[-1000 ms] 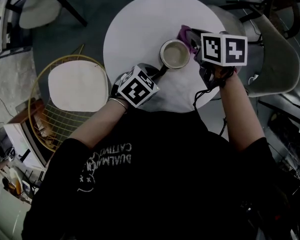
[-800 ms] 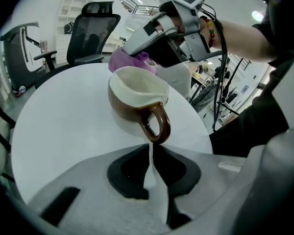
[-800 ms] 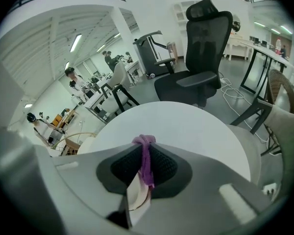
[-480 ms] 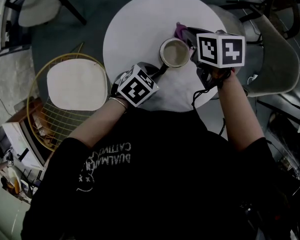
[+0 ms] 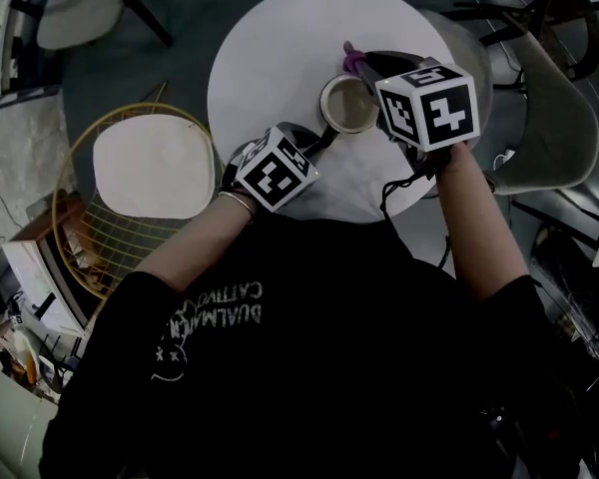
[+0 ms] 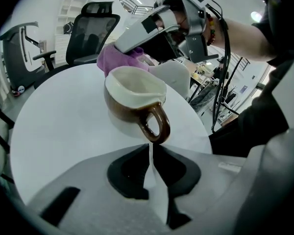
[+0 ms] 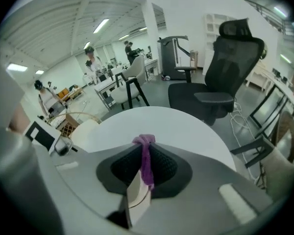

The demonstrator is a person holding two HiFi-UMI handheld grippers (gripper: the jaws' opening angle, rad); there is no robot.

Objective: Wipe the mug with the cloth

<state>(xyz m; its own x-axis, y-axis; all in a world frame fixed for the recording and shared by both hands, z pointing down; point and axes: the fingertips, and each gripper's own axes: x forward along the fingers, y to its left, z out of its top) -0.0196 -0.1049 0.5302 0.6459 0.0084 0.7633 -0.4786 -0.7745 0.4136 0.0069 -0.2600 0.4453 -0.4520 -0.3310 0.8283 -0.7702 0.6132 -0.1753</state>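
A brown mug [image 5: 347,105] with a cream inside stands on the round white table [image 5: 270,48]. My left gripper [image 5: 322,140] reaches it from the near left. In the left gripper view the jaws [image 6: 151,146] are shut on the mug's [image 6: 134,99] loop handle [image 6: 157,126]. My right gripper [image 5: 364,65] comes over the mug's far right side, shut on a purple cloth [image 5: 350,60]. The cloth [image 6: 116,58] lies bunched against the far wall of the mug, under the right gripper [image 6: 152,31]. In the right gripper view a fold of cloth [image 7: 146,155] is pinched between the pads; the mug is hidden there.
A gold wire chair with a white cushion [image 5: 145,173] stands left of the table, and a grey shell chair [image 5: 549,118] right of it. A black office chair [image 7: 225,67] is beyond the table's far edge. People stand far back in the room [image 7: 90,62].
My right gripper has rolled and shifted a little left along the mug's far side, carrying the cloth with it. The left gripper and the mug have stayed put.
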